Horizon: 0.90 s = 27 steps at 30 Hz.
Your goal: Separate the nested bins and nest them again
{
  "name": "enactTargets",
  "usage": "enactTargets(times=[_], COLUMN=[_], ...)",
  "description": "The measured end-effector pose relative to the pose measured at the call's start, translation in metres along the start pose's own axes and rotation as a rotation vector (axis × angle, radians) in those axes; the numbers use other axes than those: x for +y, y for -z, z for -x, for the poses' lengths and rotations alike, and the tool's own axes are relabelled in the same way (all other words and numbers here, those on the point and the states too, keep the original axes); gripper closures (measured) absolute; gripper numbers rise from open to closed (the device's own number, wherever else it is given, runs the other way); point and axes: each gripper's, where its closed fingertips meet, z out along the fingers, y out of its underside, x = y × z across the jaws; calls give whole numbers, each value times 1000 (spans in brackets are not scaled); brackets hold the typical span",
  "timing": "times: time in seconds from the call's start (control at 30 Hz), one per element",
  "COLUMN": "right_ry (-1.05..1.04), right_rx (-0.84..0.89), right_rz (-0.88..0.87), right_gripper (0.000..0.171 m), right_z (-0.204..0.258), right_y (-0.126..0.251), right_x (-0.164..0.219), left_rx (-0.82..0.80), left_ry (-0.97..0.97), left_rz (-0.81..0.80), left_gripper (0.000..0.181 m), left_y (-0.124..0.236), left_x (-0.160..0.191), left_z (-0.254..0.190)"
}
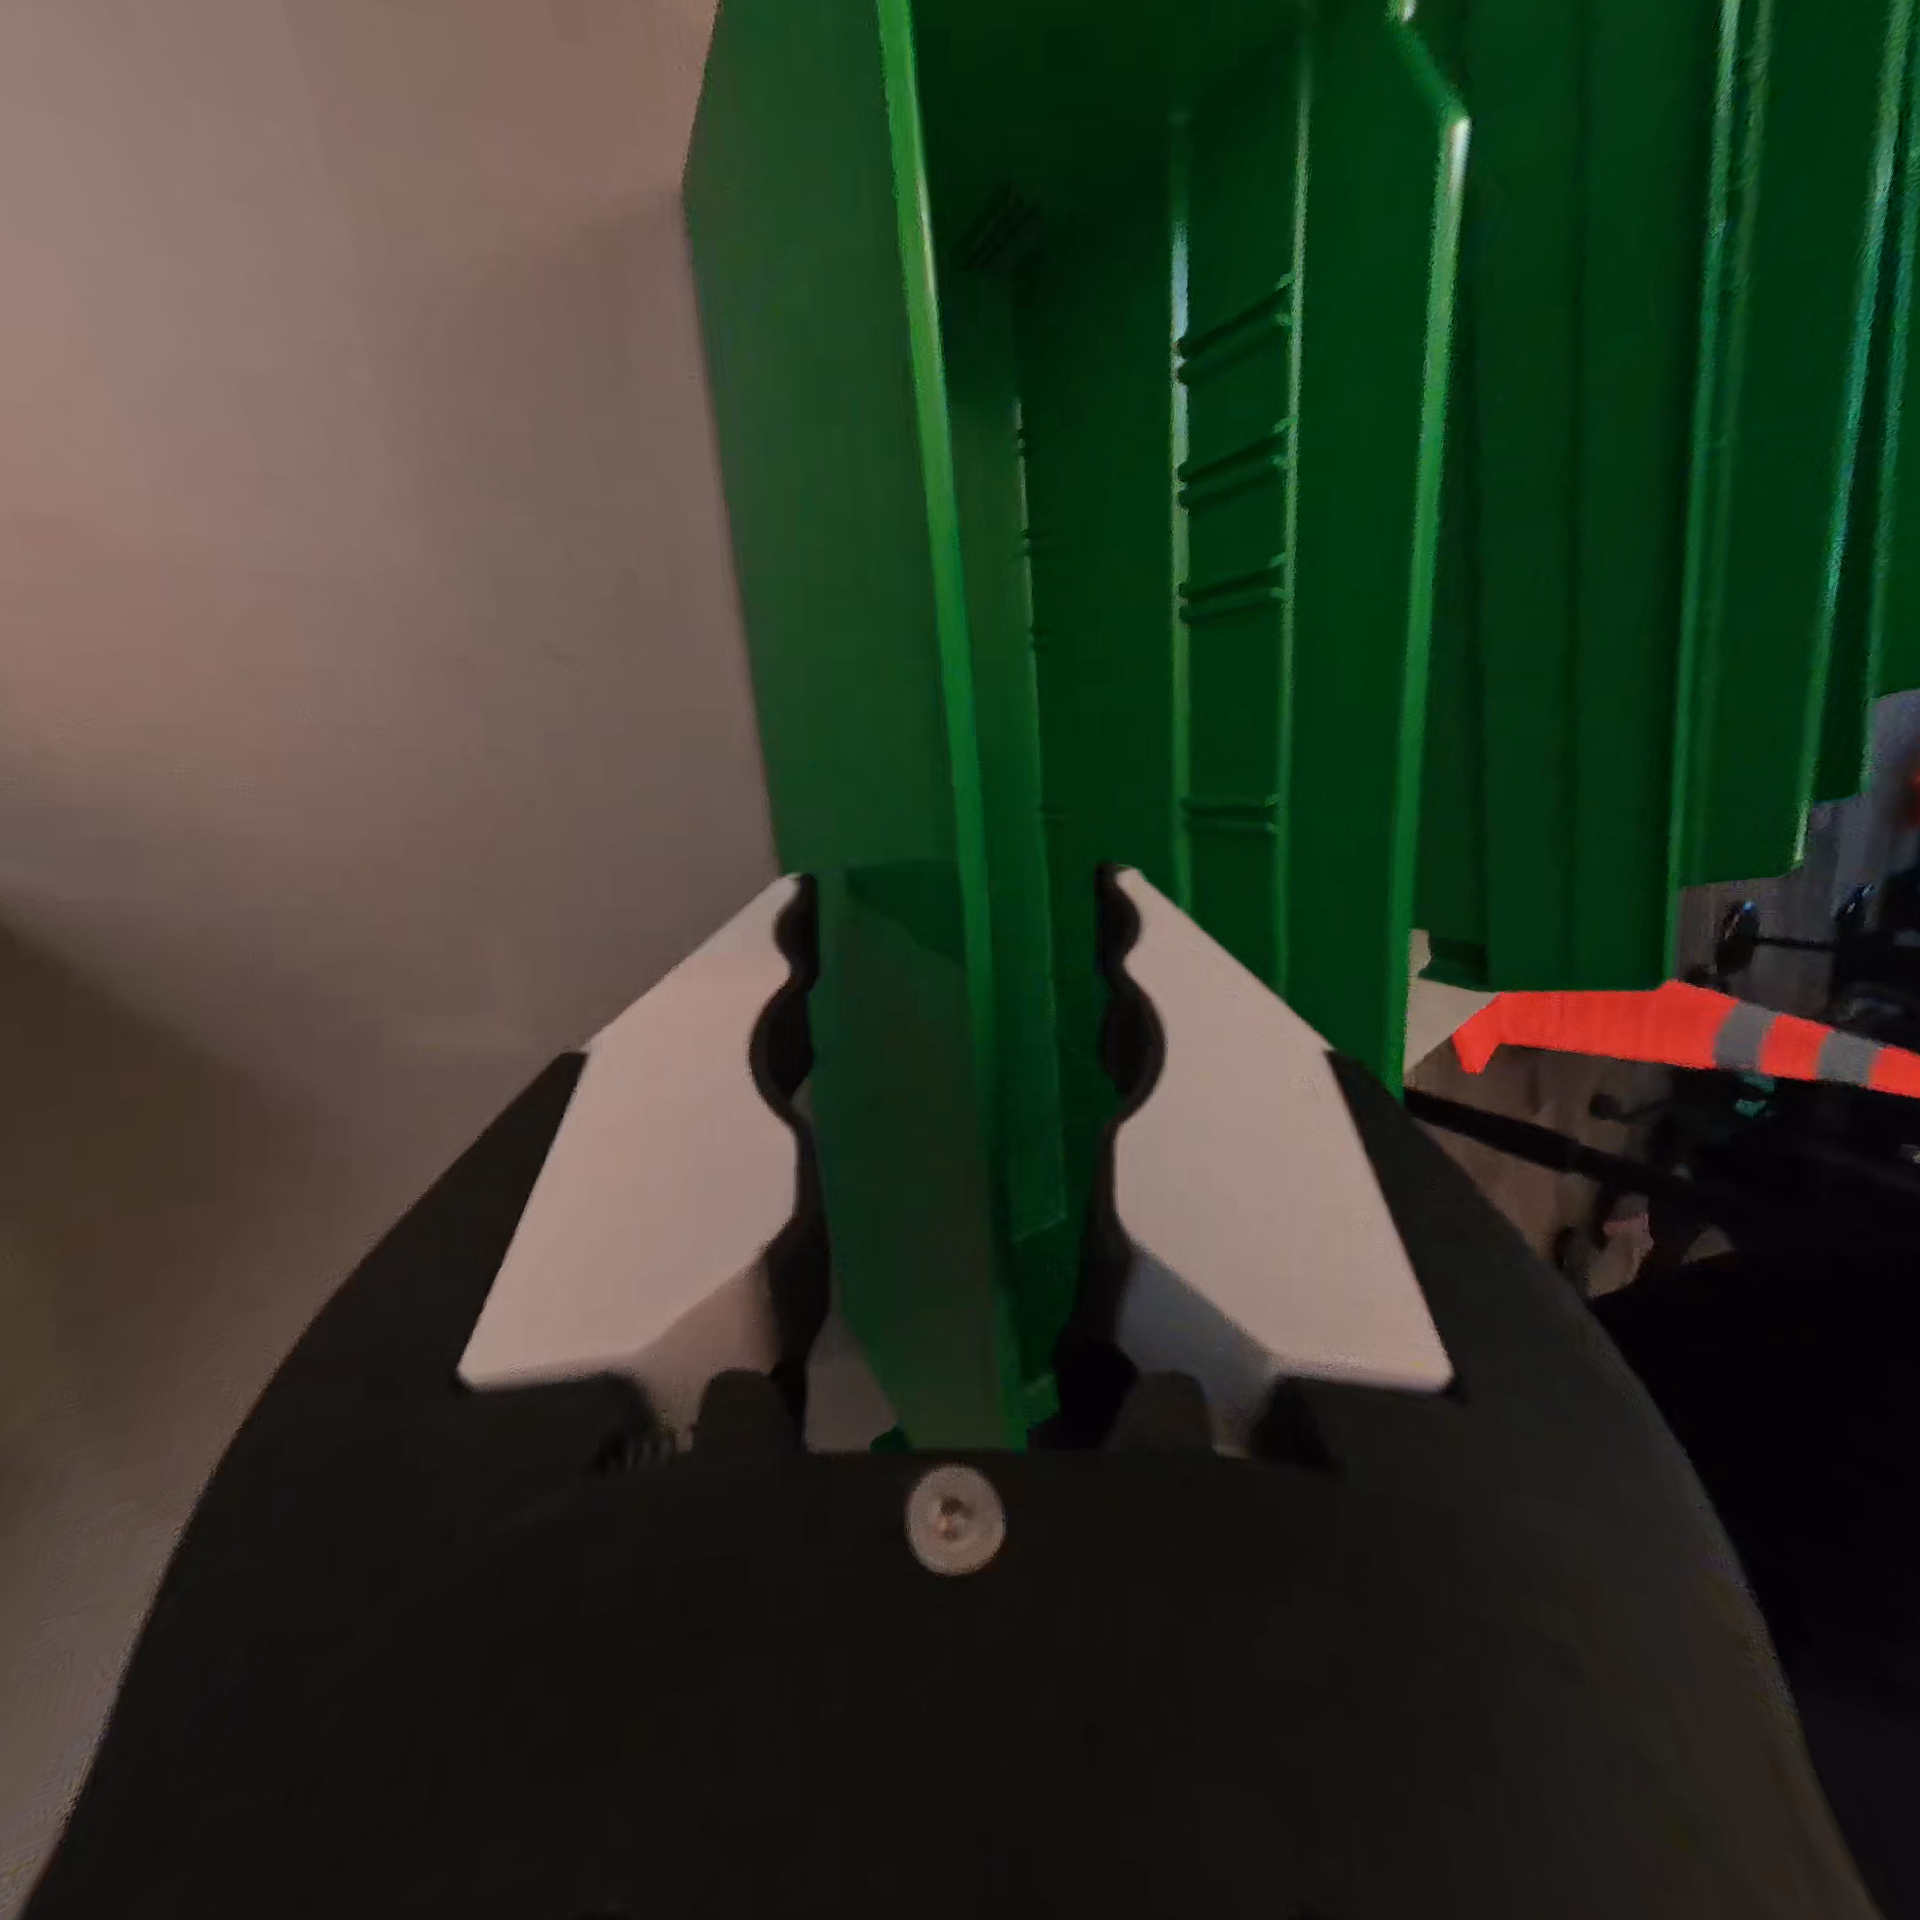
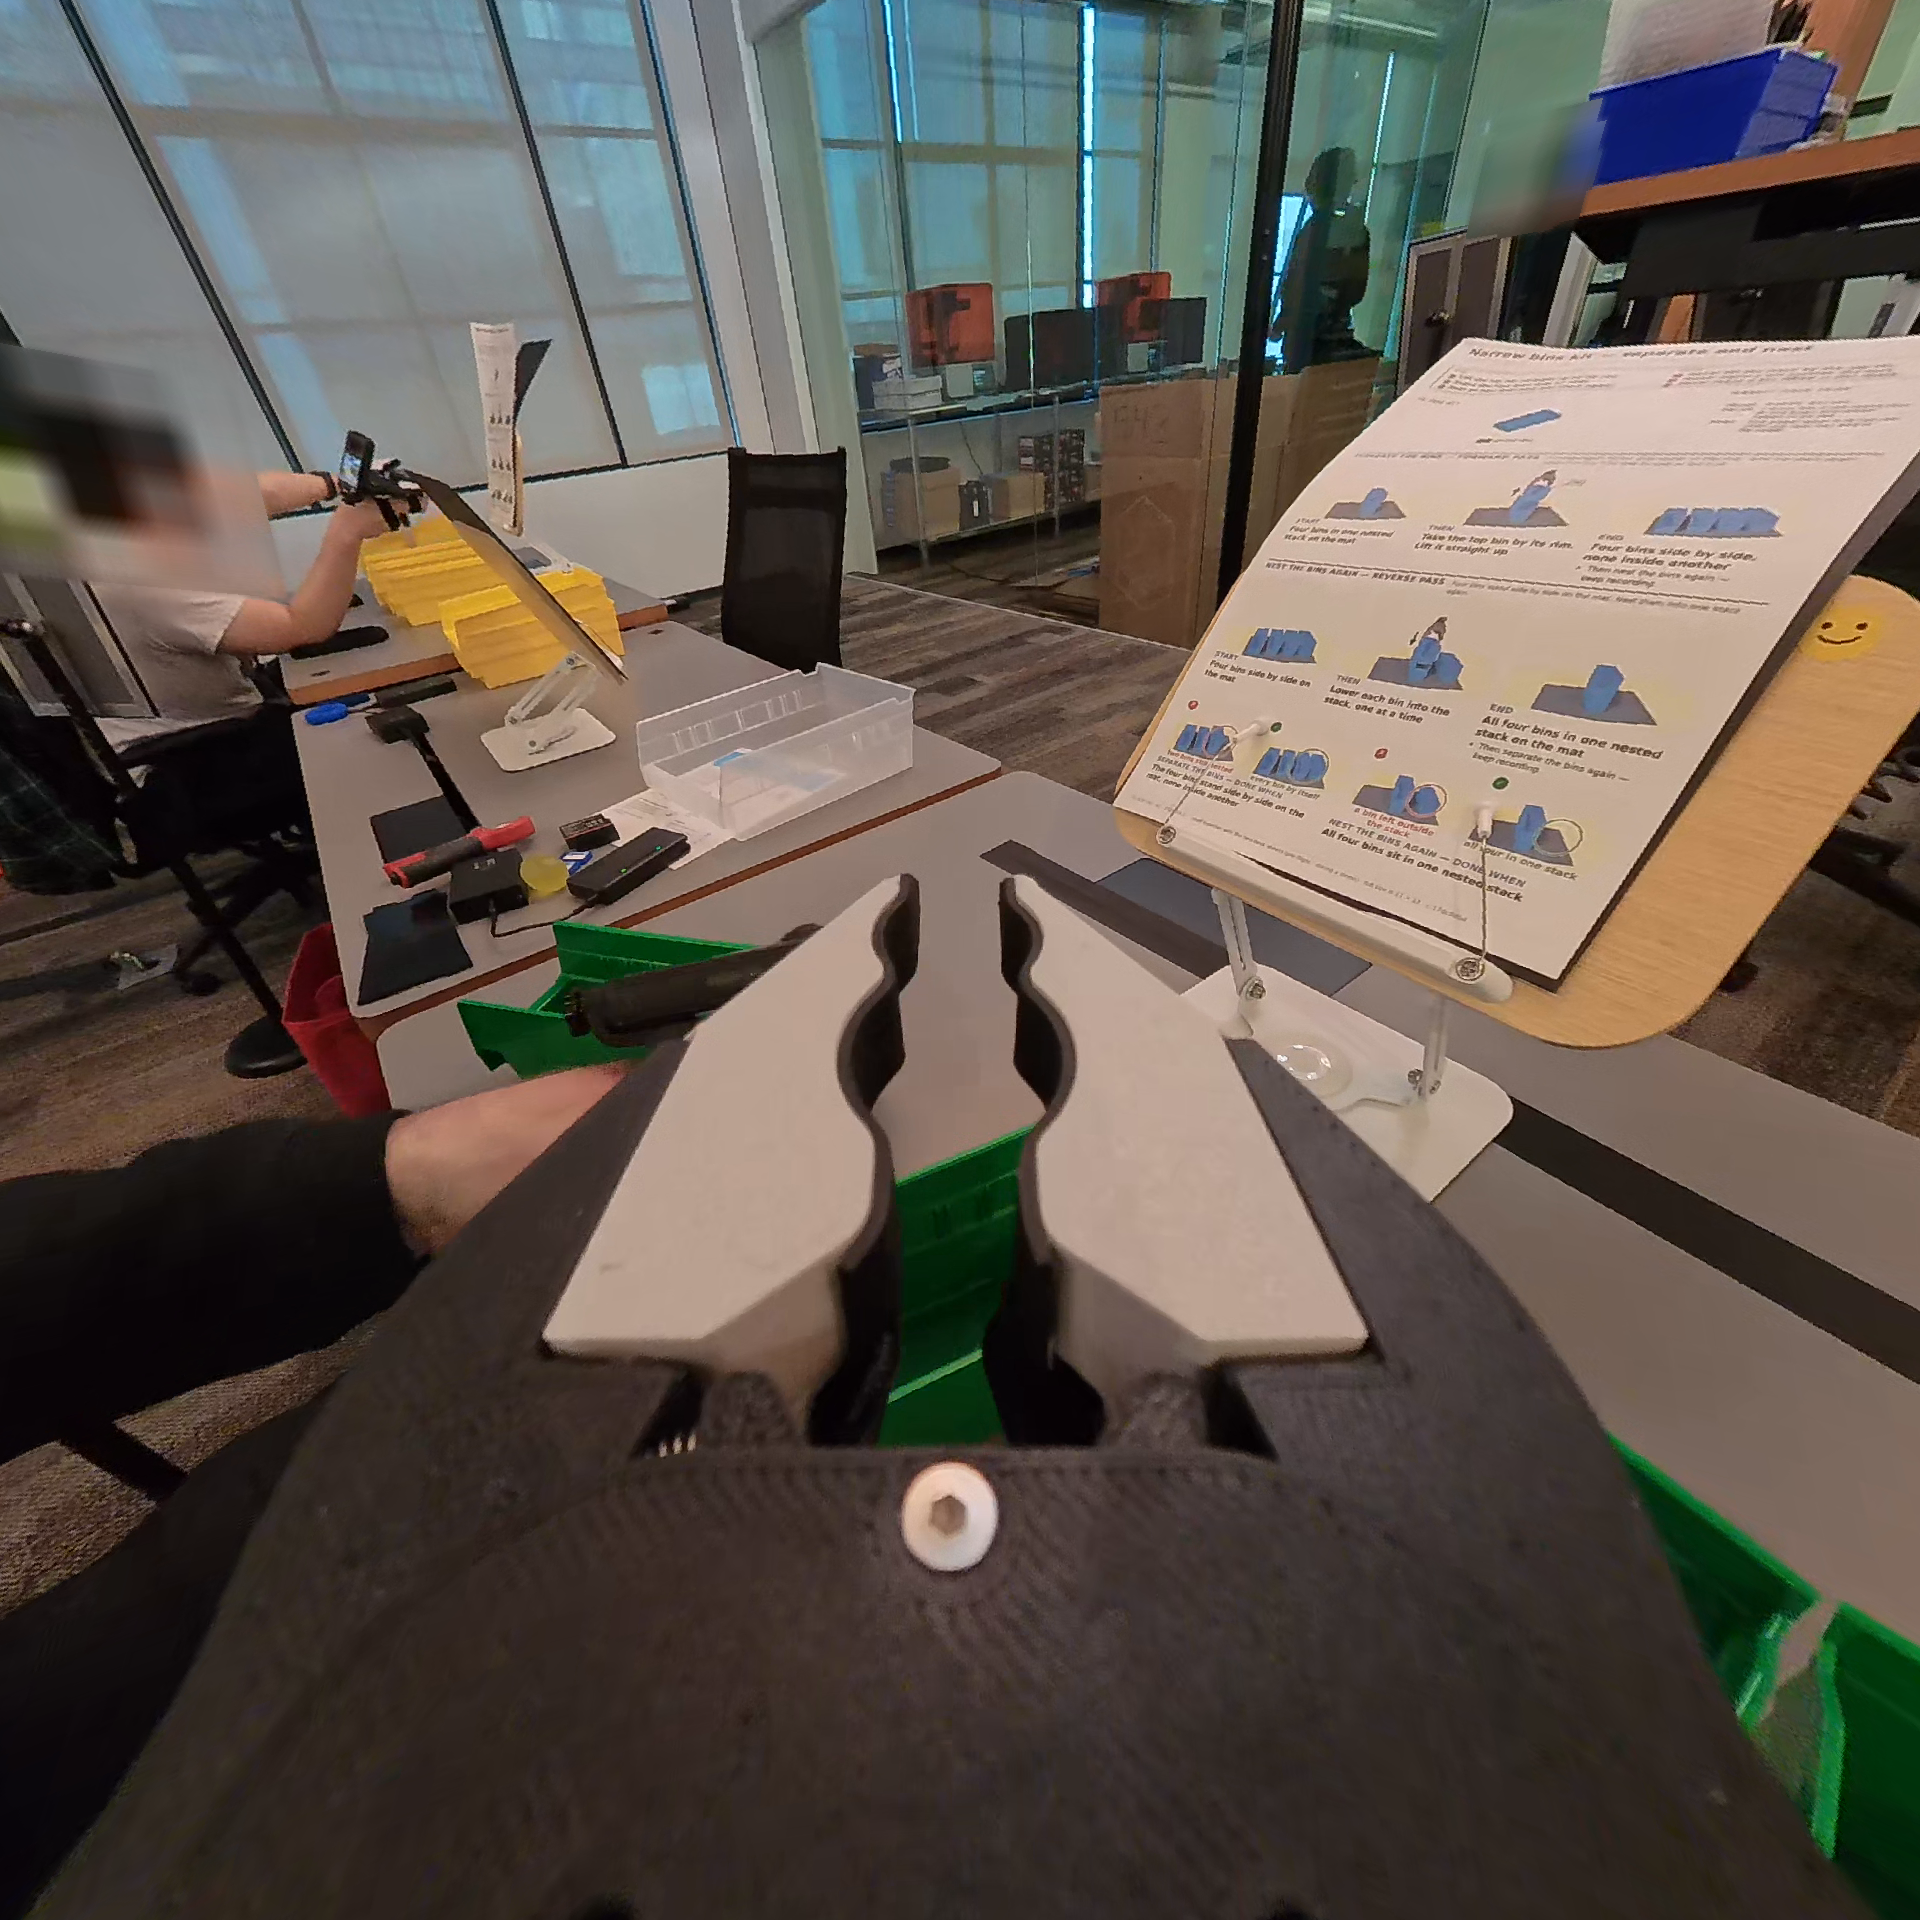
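1. Clamping a green plastic bin (image 1: 935,582) by its thin rim, the left gripper (image 1: 954,1039) has its grey scalloped fingers closed on it; the bin's ribbed length runs straight ahead.
2. More green bins (image 1: 1683,416) hang just beside it.
3. The right gripper (image 2: 958,997) is slightly parted, empty, above a green bin (image 2: 951,1226) on the grey table (image 2: 1662,1382).

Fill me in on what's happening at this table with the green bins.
A person is working two handheld grippers on a set of green bins. The left gripper has its fingers clamped on the wall of one green bin; another bin sits close beside it. The right gripper holds nothing, its fingers slightly apart, with more green bins below it on the grey table. An instruction sheet stands propped on a stand at the right.
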Motion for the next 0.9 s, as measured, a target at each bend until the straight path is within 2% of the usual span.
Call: enactTargets(times=[0.03, 0.13, 0.23, 0.37, 0.43, 0.5, 0.57, 0.67, 0.73, 0.83, 0.9], right_ry=[-1, 1, 0, -1, 2, 9, 17, 24, 25, 23, 24], right_rx=[-1, -2, -4, -14, -21, -25, -28, -32, -37, -47, -51], right_rz=[-2, -7, -18, -22, -16, -8, 0, 7, 15, 25, 31], right_gripper=[157, 157, 158, 158, 158, 158, 158, 159, 159, 159, 159], right_z=[0, 0, 1, 3, 6, 9, 12, 15, 16, 18, 19], right_y=[1, 3, 6, 4, 1, -2, -4, -7, -10, -16, -19], right_x=[-1, -2, -5, -6, -4, -3, -2, 0, 2, 7, 9], left_rx=[7, 28, -121, -322, -360, -376, -466, -476, -553, -622, -584], left_ry=[-4, -107, -313, -361, -330, -265, -281, -283, -317, -315, -304], left_rz=[-31, -96, -171, -247, -208, -122, -24, 119, 155, 143, 158], left_gripper=[120, 116, 114, 111, 109, 110, 109, 106, 113, 159, 166], left_y=[3, 25, 73, 147, 168, 177, 183, 176, 175, 183, 179], left_x=[-2, -7, -21, -50, -52, -40, -25, 4, 11, 9, 12], left_z=[-3, -17, -5, 63, 109, 155, 200, 234, 255, 262, 254])
